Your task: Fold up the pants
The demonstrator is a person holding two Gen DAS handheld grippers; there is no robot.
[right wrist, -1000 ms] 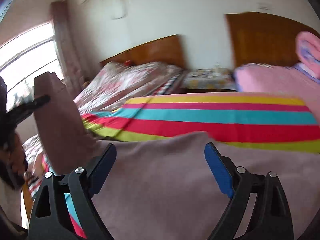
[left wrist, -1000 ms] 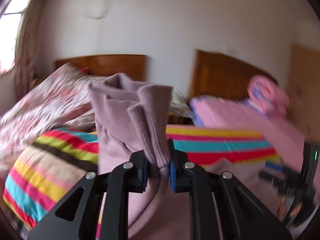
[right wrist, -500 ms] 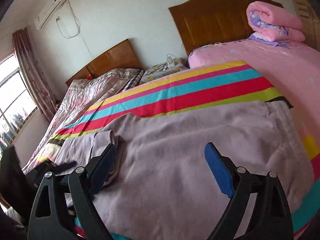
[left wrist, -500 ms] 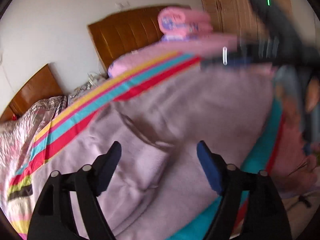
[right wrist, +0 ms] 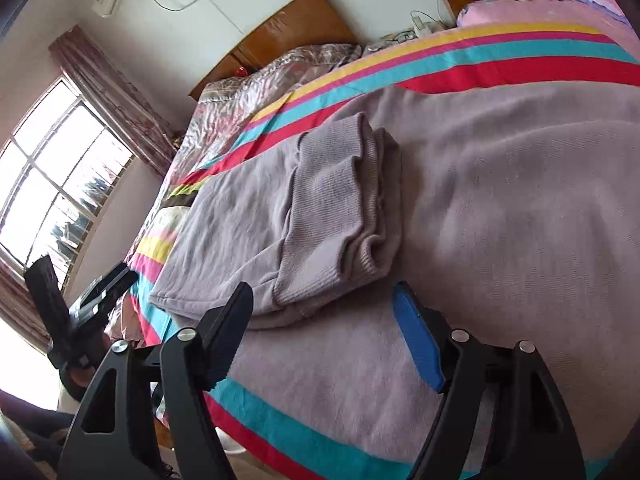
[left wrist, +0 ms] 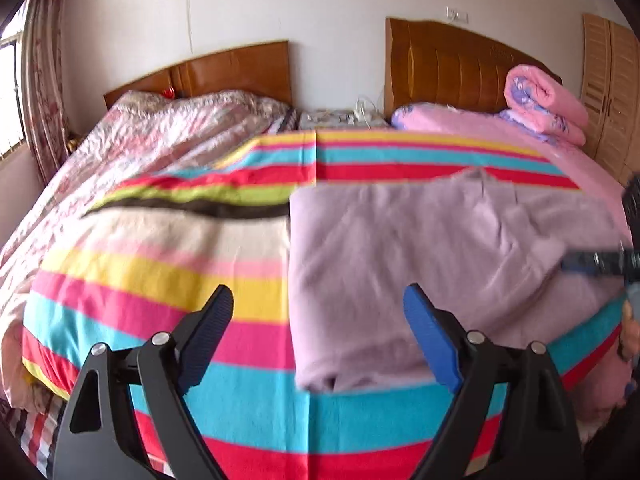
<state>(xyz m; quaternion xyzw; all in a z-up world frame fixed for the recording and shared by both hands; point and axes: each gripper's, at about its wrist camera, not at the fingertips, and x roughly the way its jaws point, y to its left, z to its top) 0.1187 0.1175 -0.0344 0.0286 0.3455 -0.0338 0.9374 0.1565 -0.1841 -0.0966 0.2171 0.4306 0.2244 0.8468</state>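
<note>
Mauve knitted pants (right wrist: pixel 400 184) folded once on the striped bedspread (left wrist: pixel 168 264), ribbed cuffs (right wrist: pixel 340 204) atop. Left tongs (left wrist: pixel 318 326) and right tongs (right wrist: pixel 322 330) both released, gripping nothing. Best next: pinch the doubled edge at both corners, lift evenly, fold across without dragging.

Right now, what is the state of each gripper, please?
Left gripper: jaws open, holding nothing.
Right gripper: jaws open, holding nothing, above the pants.
</note>
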